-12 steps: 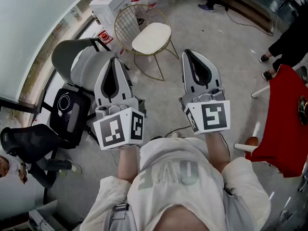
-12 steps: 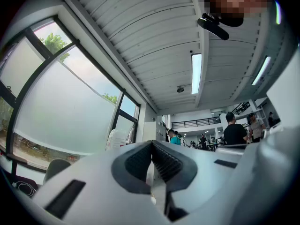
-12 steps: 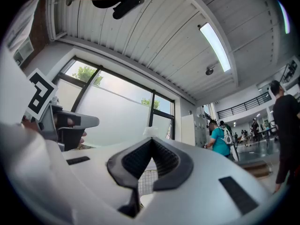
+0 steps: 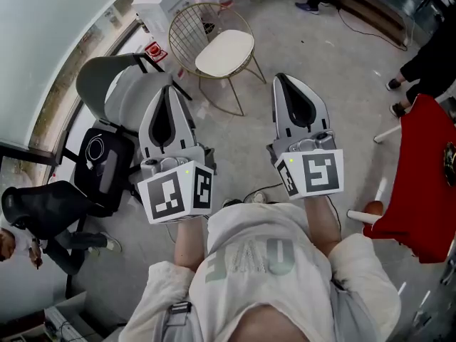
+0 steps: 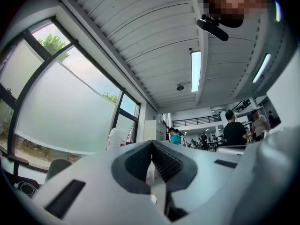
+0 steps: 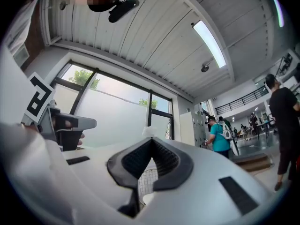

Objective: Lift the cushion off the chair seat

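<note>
A cream cushion (image 4: pixel 225 53) lies on the seat of a gold wire chair (image 4: pixel 187 28) on the floor ahead of me. Both grippers are held up in front of my chest, well short of the chair. My left gripper (image 4: pixel 169 89) is shut and holds nothing; its pads (image 5: pixel 165 161) meet at the tip. My right gripper (image 4: pixel 279 78) is likewise shut and empty. In the right gripper view the chair's wire mesh (image 6: pixel 146 178) shows through the slot below the touching pads (image 6: pixel 165 159). The cushion sits up and to the left of the right gripper's tip.
A grey chair (image 4: pixel 114 85) and a black backpack (image 4: pixel 100 164) stand at the left near the window wall. White boxes (image 4: pixel 164 6) sit behind the gold chair. A red cloth (image 4: pixel 426 177) hangs at the right. People's shoes (image 4: pixel 392 85) show at the upper right.
</note>
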Action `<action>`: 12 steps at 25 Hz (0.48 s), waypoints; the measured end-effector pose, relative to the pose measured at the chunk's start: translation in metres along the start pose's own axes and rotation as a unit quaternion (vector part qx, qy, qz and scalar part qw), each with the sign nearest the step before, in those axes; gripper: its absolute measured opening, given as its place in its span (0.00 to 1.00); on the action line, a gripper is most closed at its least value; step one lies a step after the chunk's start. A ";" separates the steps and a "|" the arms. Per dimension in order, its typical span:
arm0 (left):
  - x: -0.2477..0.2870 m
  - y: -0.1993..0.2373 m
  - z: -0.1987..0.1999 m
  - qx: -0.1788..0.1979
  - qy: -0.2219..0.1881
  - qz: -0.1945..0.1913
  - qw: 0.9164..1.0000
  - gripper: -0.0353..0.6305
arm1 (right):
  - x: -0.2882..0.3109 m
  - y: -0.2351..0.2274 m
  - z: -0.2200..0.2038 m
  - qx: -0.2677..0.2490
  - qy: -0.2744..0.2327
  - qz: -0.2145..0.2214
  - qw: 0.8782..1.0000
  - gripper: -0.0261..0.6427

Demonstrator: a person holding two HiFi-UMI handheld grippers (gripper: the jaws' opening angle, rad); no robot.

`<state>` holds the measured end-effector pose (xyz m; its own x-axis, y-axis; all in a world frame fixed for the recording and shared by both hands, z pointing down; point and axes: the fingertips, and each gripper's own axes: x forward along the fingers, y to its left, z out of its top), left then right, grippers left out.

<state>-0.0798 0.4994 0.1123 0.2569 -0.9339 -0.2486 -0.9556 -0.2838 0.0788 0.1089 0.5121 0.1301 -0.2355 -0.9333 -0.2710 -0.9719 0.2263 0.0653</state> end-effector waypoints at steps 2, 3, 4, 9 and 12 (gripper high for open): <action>0.000 -0.004 -0.003 0.001 0.003 -0.001 1.000 0.07 | -0.003 -0.006 -0.002 -0.002 -0.004 -0.008 1.000 0.06; 0.000 -0.006 -0.004 0.002 0.004 -0.001 1.000 0.07 | -0.004 -0.008 -0.003 -0.003 -0.007 -0.009 1.000 0.06; 0.001 -0.008 -0.005 0.003 0.005 -0.002 1.000 0.07 | -0.005 -0.009 -0.004 0.000 -0.009 -0.007 1.000 0.06; 0.001 -0.013 -0.010 0.008 0.008 -0.002 1.000 0.07 | -0.009 -0.013 -0.006 0.037 -0.019 0.013 0.999 0.06; 0.001 -0.012 -0.011 0.014 0.012 0.001 1.000 0.07 | -0.007 -0.017 -0.012 0.051 -0.015 0.016 0.998 0.06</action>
<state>-0.0668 0.4996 0.1222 0.2579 -0.9394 -0.2258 -0.9598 -0.2759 0.0513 0.1271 0.5115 0.1422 -0.2643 -0.9168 -0.2995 -0.9586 0.2838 -0.0229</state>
